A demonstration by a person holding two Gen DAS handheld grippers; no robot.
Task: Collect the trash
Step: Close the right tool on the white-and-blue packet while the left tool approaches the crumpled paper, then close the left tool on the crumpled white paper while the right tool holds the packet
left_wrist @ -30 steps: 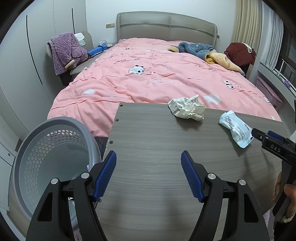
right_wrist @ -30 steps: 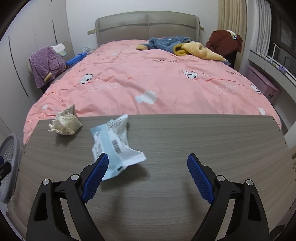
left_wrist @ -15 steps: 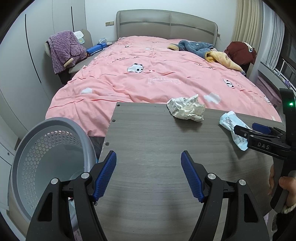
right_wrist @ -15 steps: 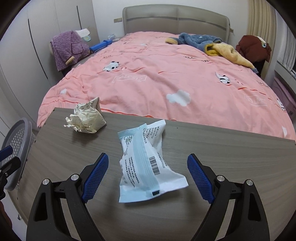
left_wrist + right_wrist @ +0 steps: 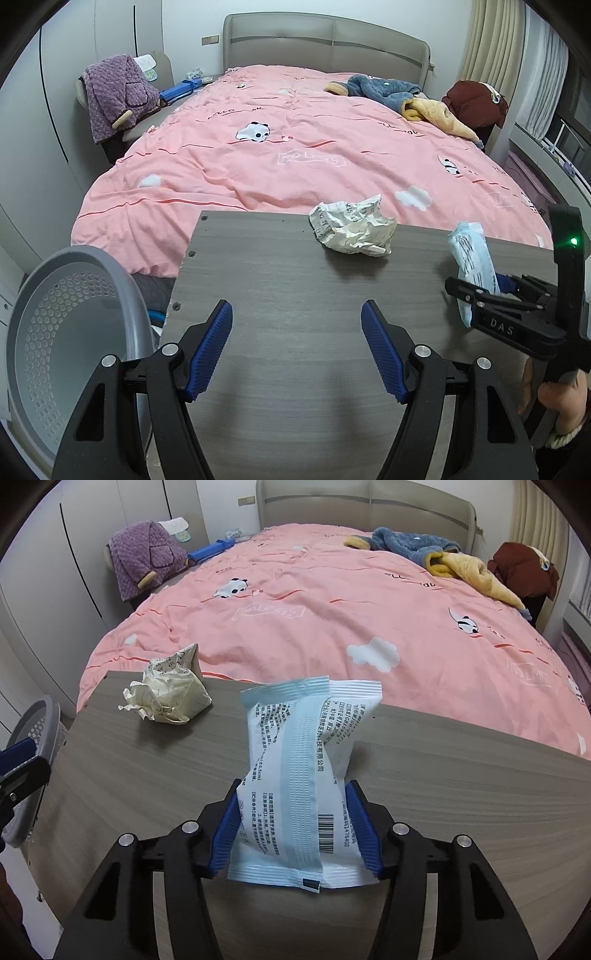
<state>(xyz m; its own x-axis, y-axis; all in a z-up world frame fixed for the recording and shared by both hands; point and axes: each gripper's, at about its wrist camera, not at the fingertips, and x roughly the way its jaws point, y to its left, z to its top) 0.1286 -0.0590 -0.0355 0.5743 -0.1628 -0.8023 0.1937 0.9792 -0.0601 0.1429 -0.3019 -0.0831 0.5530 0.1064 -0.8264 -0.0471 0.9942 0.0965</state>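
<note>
1. A grey perforated basket (image 5: 70, 325) is seen at the far left, just beside the table (image 5: 295, 332).
2. The left gripper (image 5: 297, 345) is held over the wooden tabletop with its blue pads spread wide and nothing between them.
3. A crumpled paper ball (image 5: 168, 698) is seen lying near the table's far edge, next to the pink bed (image 5: 332, 602).
4. A white and blue wrapper (image 5: 301, 782) is pinched at its lower end by the right gripper (image 5: 297, 834) and stands upright.
</note>
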